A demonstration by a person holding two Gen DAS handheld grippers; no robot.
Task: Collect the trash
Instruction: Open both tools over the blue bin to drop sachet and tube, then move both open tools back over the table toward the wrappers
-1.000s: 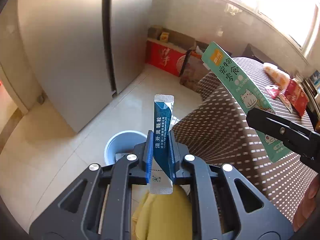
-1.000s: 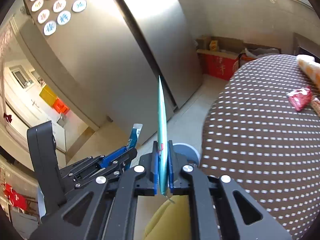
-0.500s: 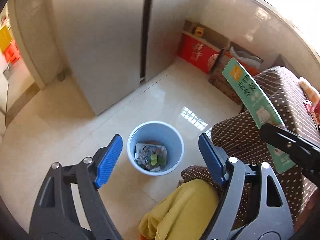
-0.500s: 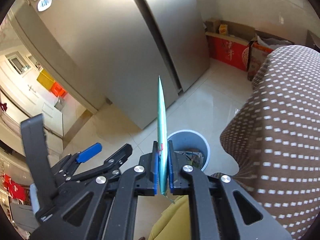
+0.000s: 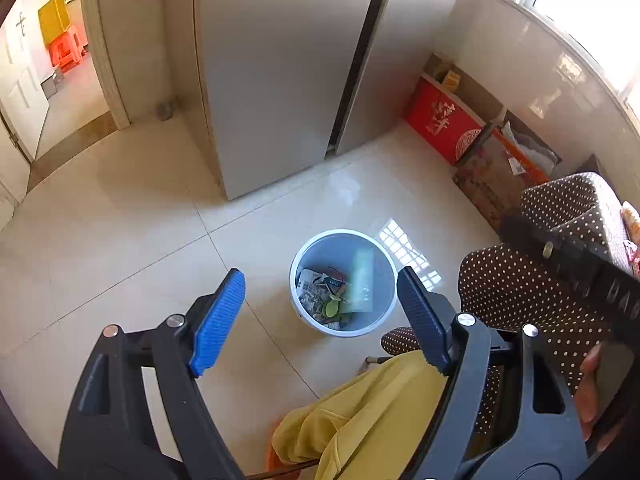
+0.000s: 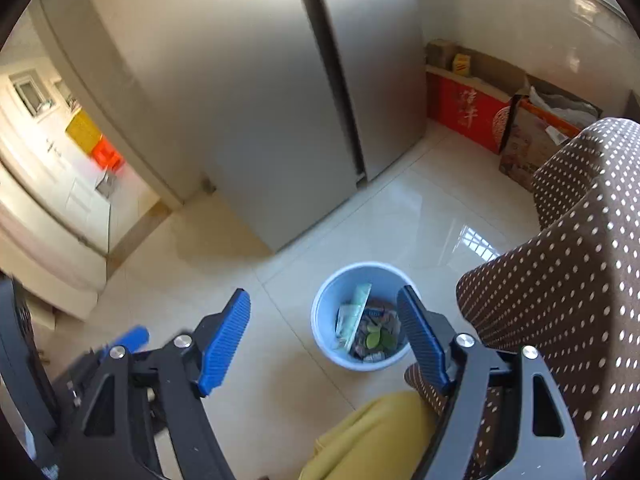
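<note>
On the tiled kitchen floor by the fridge, the blue bin [image 5: 343,282] now holds the green pouch [image 6: 352,316] you carried, your right gripper [image 6: 324,330] opening its emptied jaws, your left gripper [image 5: 320,312] already spread, so more trash awaits on the counter [image 6: 580,240].

Both wrist cameras are looking steeply down along their own fingers at the tiled floor — sharing the blue bin [image 5: 343,282] [image 6: 362,316], the grey fridge [image 5: 280,60] [image 6: 248,92] and the dotted tablecloth [image 5: 560,240] [image 6: 560,260] — from well above.
</note>
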